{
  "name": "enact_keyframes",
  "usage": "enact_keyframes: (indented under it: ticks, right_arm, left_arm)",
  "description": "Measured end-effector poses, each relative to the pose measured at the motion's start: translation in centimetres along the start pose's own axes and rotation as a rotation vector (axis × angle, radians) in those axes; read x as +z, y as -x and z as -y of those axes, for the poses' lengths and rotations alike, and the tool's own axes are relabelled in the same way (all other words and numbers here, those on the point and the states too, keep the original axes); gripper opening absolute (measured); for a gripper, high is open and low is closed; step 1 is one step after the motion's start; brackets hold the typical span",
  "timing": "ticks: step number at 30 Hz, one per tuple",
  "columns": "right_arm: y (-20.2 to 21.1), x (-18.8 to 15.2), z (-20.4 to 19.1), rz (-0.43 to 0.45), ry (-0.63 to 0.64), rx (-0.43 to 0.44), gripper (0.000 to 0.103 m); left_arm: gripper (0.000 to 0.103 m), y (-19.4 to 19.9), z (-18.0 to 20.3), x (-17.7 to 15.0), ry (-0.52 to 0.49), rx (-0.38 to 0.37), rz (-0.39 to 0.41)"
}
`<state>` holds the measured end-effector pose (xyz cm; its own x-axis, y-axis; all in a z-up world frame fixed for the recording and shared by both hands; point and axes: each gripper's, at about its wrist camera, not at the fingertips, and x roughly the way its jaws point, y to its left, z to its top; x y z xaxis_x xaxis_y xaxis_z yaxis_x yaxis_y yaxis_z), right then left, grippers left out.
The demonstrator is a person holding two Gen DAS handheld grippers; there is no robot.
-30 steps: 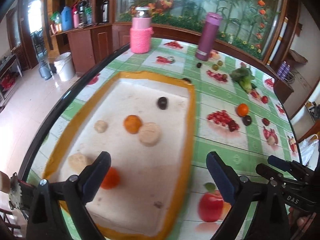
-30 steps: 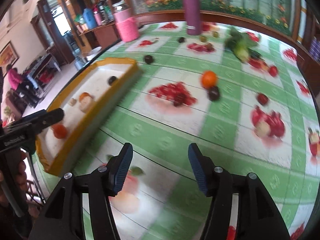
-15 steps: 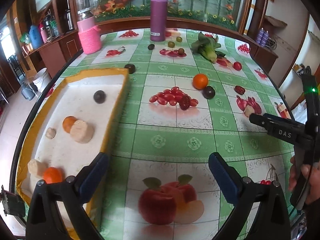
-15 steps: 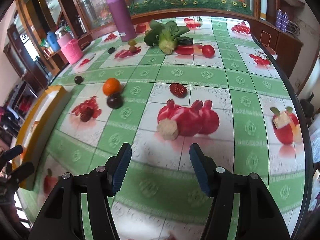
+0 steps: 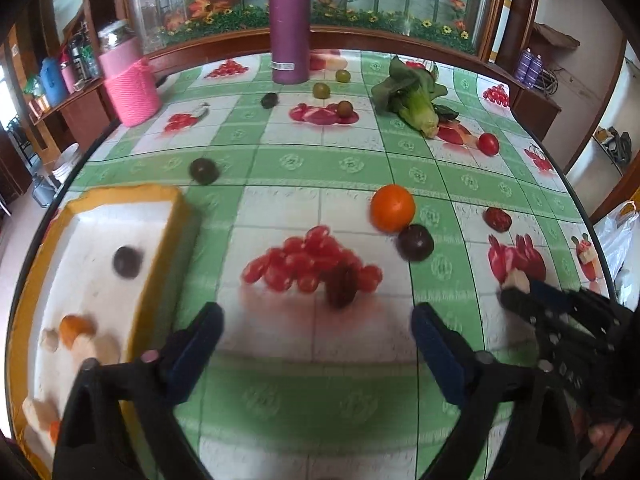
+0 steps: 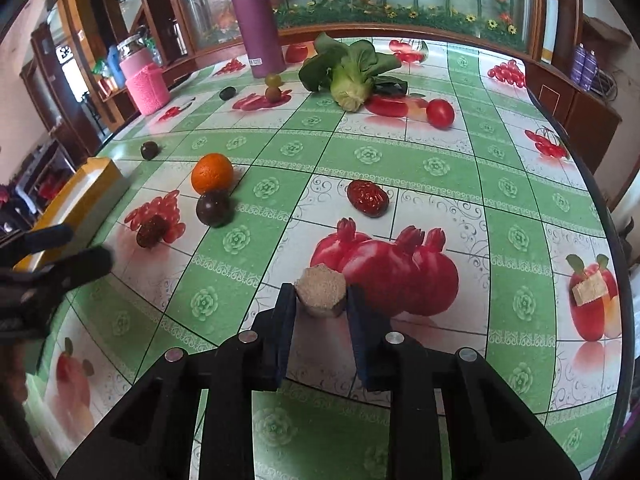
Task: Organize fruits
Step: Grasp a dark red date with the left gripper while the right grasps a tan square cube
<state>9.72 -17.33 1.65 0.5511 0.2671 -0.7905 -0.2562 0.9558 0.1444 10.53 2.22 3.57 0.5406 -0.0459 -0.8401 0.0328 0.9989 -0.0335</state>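
My right gripper (image 6: 322, 300) is shut on a small beige hexagonal cake (image 6: 320, 290) resting on the table; it also shows in the left wrist view (image 5: 517, 280). My left gripper (image 5: 316, 340) is open and empty above the tablecloth, right of the yellow-rimmed white tray (image 5: 172, 216). The tray holds a dark plum (image 5: 127, 261), an orange fruit (image 5: 76, 326) and beige cakes. On the table lie an orange (image 6: 211, 167), a dark plum (image 6: 213, 208), a red date (image 6: 367, 198), a dark fruit (image 6: 151, 231) and a tomato (image 6: 439, 113).
A purple bottle (image 6: 256, 20), a pink wrapped jar (image 6: 146, 80), bok choy (image 6: 352, 72), green grapes (image 6: 273, 85) and more dark fruits (image 6: 149, 149) stand farther back. A beige cube (image 6: 588, 288) lies at right. The round table edge (image 6: 612, 240) curves right.
My right gripper moved forward and shut on the beige cake. My left gripper swung right and forward, away from the tray toward the printed cherry tomatoes.
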Motion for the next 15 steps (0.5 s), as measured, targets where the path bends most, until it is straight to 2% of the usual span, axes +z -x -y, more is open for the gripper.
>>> enact_keyframes:
  ticks: [3,5,6,7,8,15]
  right_arm:
    - [0.0,0.1,0.1,0.003,-0.007,0.011,0.026]
    - [0.0,0.2,0.2,0.005,-0.008,0.015,0.026]
    - [0.0,0.2,0.2,0.005,-0.009,0.017,0.026]
    - [0.0,0.2,0.2,0.005,-0.014,0.019,0.026]
    - [0.1,0.2,0.3,0.005,-0.019,0.022,0.026]
    - [1.1,-0.1,0.6,0.02,-0.051,0.023,0.026]
  left_arm:
    - [0.067,-1.9,0.5,0.7,-0.007,-0.033,-0.032]
    - [0.047,-3.0,0.8,0.7,-0.021,-0.046,-0.048]
    - [0.041,-2.9,1.0,0.6,-0.037,-0.03,-0.012]
    - [0.028,-3.0,1.1,0.6,-0.054,-0.044,-0.004]
    - [0.023,-3.0,1.2,0.5,-0.067,-0.041,0.009]
    - [0.022,-1.2,0.6,0.1,-0.034,-0.108,0.015]
